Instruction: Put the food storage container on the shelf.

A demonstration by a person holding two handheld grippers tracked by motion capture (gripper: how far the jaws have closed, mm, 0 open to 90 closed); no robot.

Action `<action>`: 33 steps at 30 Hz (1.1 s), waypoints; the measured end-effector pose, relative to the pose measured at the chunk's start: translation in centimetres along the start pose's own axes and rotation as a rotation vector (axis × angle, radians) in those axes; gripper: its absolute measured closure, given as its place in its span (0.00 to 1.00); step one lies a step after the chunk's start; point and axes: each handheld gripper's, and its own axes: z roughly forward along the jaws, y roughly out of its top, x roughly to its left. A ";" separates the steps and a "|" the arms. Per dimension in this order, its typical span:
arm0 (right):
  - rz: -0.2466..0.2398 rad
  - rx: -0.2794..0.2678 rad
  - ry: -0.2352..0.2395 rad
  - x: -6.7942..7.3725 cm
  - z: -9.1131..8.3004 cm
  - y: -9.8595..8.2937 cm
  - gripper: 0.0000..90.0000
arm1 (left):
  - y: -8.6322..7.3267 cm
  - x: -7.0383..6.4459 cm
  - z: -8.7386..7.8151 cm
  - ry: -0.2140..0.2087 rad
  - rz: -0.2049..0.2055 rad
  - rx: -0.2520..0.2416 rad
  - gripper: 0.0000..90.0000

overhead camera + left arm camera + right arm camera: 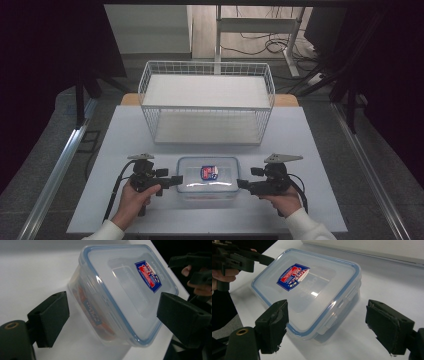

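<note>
Lidded plastic container [208, 177] on the white table [120, 130], at 6 o'clock from the wire basket [207, 100]. Left gripper [176, 181] at its 9 o'clock end, right gripper [240, 184] at 3 o'clock; both spread wide, holding nothing. Judged step: two-sided grasp. Centre each end between jaws, close evenly, lift level.

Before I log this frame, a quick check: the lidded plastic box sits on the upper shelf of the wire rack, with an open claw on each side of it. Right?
Not quite. The plastic box sits on the table, in front of the wire rack, not on its upper shelf; the high view shows it. The rest holds: its lid is on, and the left claw and right claw stand open on either side.
</note>
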 end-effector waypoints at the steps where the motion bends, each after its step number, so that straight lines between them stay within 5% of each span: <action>1: 0.000 0.001 0.000 0.0 0.1 0.0 0.21 | 0.1 0.2 0.2 -0.012 -0.017 0.006 0.12; 8: 0.024 0.017 0.032 -0.4 0.8 0.0 0.16 | -0.2 0.8 1.2 -0.115 -0.075 0.042 0.12; 13: 0.114 0.030 0.098 -1.2 1.8 0.1 0.14 | -0.3 1.1 1.7 -0.147 -0.100 0.058 0.13; 17: 0.178 0.052 0.158 -1.8 3.0 0.1 0.14 | -0.5 1.1 2.1 -0.162 -0.104 0.072 0.13; 24: 0.260 0.092 0.183 -2.4 4.3 -0.5 0.15 | -0.6 1.1 2.3 -0.167 -0.102 0.083 0.17; 33: 0.364 0.097 0.207 -2.8 4.3 -0.6 0.34 | -0.7 1.7 1.7 -0.180 -0.153 0.042 0.32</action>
